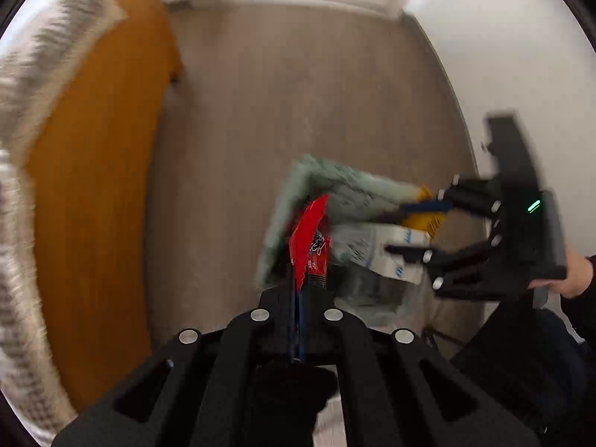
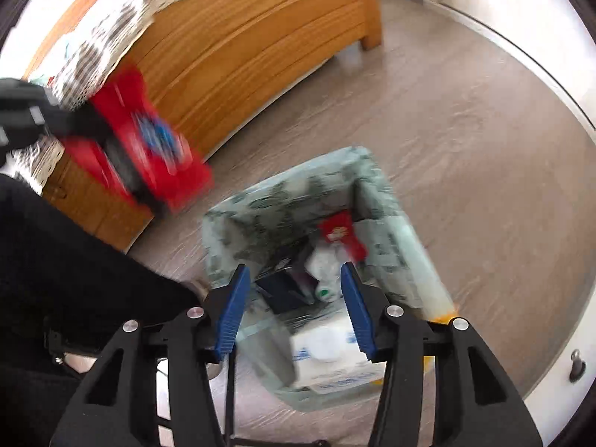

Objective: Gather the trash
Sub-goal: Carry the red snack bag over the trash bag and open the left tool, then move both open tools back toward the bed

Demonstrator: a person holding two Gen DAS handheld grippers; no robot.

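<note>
My left gripper [image 1: 298,290] points down and is shut on a red snack wrapper [image 1: 309,238], which hangs over the near left edge of a trash bin [image 1: 335,182] lined with a pale green bag. In the right wrist view the same red wrapper [image 2: 149,138] shows blurred at upper left, held by the left gripper [image 2: 93,126]. My right gripper [image 2: 294,267] is open over the bin [image 2: 283,182], its blue pads [image 2: 232,309] apart with nothing between them. Inside the bin lie a red packet [image 2: 341,234], a white box [image 2: 335,357] and a black item [image 2: 287,290]. The right gripper [image 1: 396,232] also shows over the bin's right side.
A wooden bed frame [image 2: 242,37] with a patterned cover [image 2: 111,18] stands left of the bin. Grey wood-look floor [image 1: 298,93] runs to a white wall [image 1: 503,56]. A person's dark-clothed leg [image 2: 74,260] is close at the left. A white cabinet knob [image 2: 575,368] sits at lower right.
</note>
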